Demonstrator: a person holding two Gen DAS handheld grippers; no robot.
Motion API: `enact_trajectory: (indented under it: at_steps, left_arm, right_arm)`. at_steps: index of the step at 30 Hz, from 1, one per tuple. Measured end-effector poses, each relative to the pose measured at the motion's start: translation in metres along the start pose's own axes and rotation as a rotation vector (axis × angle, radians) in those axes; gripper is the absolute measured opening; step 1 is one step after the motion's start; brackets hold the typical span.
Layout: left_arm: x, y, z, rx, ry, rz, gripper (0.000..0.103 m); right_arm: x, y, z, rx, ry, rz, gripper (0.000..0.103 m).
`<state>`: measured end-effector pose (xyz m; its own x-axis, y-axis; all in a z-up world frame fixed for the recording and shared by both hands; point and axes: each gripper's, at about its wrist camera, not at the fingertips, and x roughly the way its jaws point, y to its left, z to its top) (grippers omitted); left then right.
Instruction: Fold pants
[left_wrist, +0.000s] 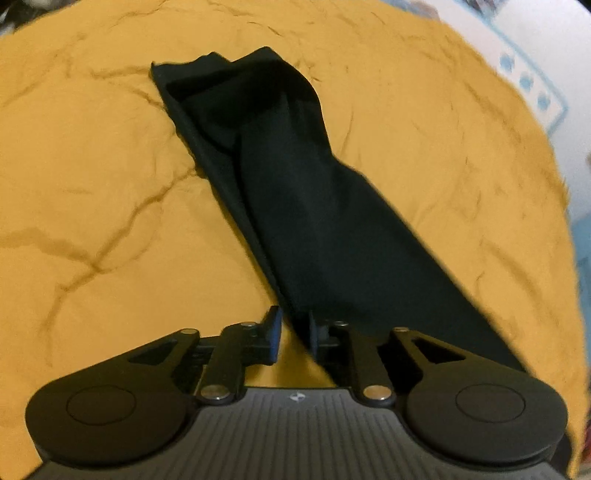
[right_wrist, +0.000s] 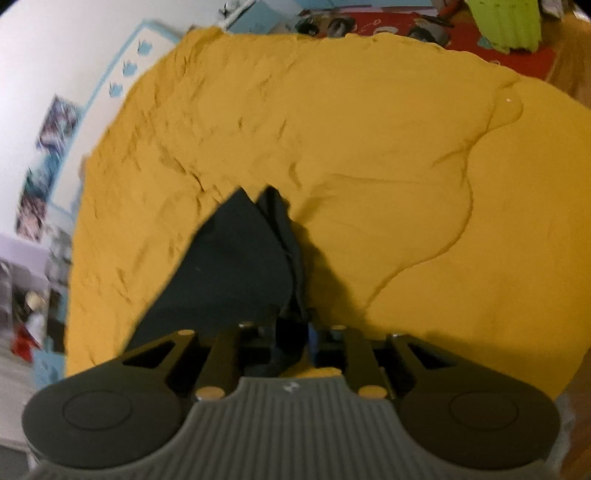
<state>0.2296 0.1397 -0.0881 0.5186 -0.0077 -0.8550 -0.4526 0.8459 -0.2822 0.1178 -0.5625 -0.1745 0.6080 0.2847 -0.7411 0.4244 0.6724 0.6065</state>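
Black pants (left_wrist: 314, 206) lie folded lengthwise as a long band on a mustard-yellow sheet (left_wrist: 92, 184), running from the far middle to the near right of the left wrist view. My left gripper (left_wrist: 293, 332) is at the near left edge of the band, jaws slightly apart around the cloth edge; yellow sheet shows in the gap. My right gripper (right_wrist: 291, 332) is shut on a bunched part of the pants (right_wrist: 229, 266), which rise in a lifted flap ahead of it.
The wrinkled yellow sheet (right_wrist: 388, 166) covers the bed. A white wall with a blue border (right_wrist: 122, 70) runs on the left of the right wrist view. Red and green items (right_wrist: 502, 29) lie beyond the far edge. Clutter sits on the floor at far left.
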Motion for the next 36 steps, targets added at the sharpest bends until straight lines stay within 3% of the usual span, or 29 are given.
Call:
enact_trajectory:
  at_steps: [3, 5, 11, 17, 21, 25, 26, 27, 31, 33, 36]
  left_arm:
    - [-0.016, -0.001, 0.005, 0.05, -0.02, 0.002, 0.024]
    - [-0.032, 0.001, 0.008, 0.086, -0.064, 0.003, 0.029]
    - [-0.059, -0.012, 0.015, 0.158, -0.178, -0.006, 0.031]
    - [-0.051, -0.015, 0.012, 0.134, -0.176, -0.019, 0.031]
    - [-0.043, -0.014, 0.011, 0.109, -0.172, 0.003, 0.031]
    - [-0.039, -0.015, 0.011, 0.098, -0.173, 0.016, 0.031]
    - [-0.038, -0.015, 0.01, 0.094, -0.17, 0.019, 0.031]
    - [-0.037, -0.015, 0.01, 0.089, -0.165, 0.018, 0.031]
    - [-0.038, -0.019, 0.008, 0.106, -0.171, 0.013, 0.031]
    - [-0.041, -0.02, 0.008, 0.109, -0.179, 0.009, 0.031]
    - [-0.046, -0.018, 0.007, 0.099, -0.189, -0.005, 0.031]
  right_arm:
    - [-0.01, 0.007, 0.008, -0.1, 0.018, -0.02, 0.034]
    - [-0.016, 0.018, 0.023, -0.183, 0.02, -0.006, 0.046]
    - [0.015, 0.064, 0.084, -0.387, -0.032, 0.096, 0.045]
    - [0.08, 0.076, 0.124, -0.414, 0.064, 0.147, 0.045]
    - [0.115, 0.069, 0.134, -0.409, 0.136, 0.139, 0.046]
    - [0.14, 0.051, 0.136, -0.346, 0.191, 0.212, 0.046]
    - [0.145, 0.047, 0.135, -0.325, 0.195, 0.236, 0.043]
    - [0.146, 0.045, 0.134, -0.314, 0.197, 0.251, 0.03]
    - [0.128, 0.05, 0.128, -0.337, 0.132, 0.28, 0.025]
    - [0.108, 0.053, 0.126, -0.327, 0.088, 0.289, 0.0]
    - [0.075, 0.059, 0.125, -0.291, 0.038, 0.308, 0.0]
